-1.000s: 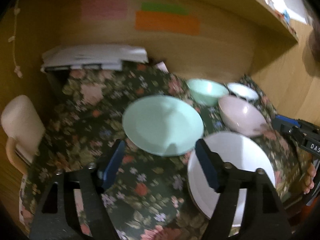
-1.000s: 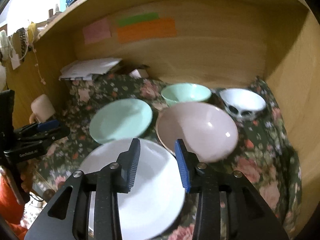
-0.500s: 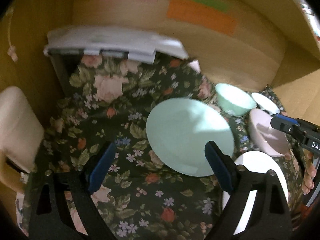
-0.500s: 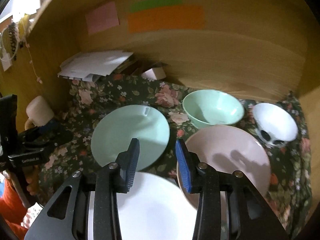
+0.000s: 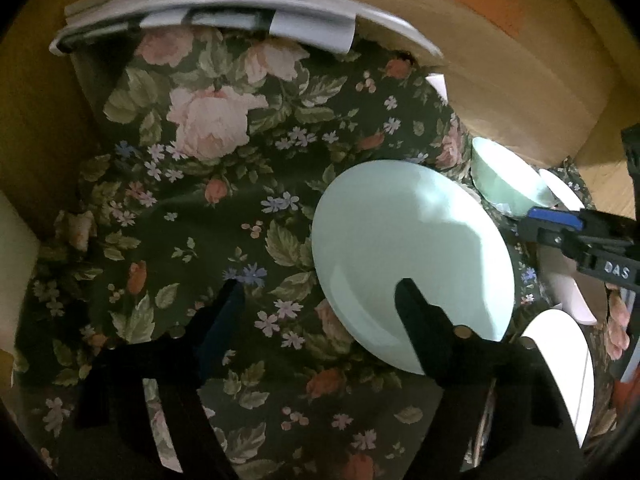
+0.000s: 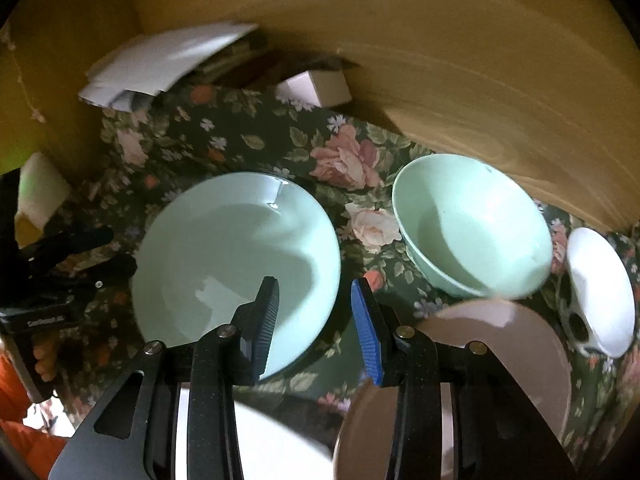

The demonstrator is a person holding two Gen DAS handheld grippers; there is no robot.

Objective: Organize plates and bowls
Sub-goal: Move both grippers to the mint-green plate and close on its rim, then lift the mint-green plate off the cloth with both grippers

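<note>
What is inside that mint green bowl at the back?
Nothing visible: the mint green bowl looks empty, its inner wall and bottom bare in the right wrist view. The near inner wall is hidden by its own rim. It stands on the floral cloth.

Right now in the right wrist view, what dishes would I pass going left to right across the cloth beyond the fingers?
mint green plate → mint green bowl → small white bowl, at the right edge on the floral cloth.

Two close, downward wrist views sharing the mint plate [image 5: 412,256].
</note>
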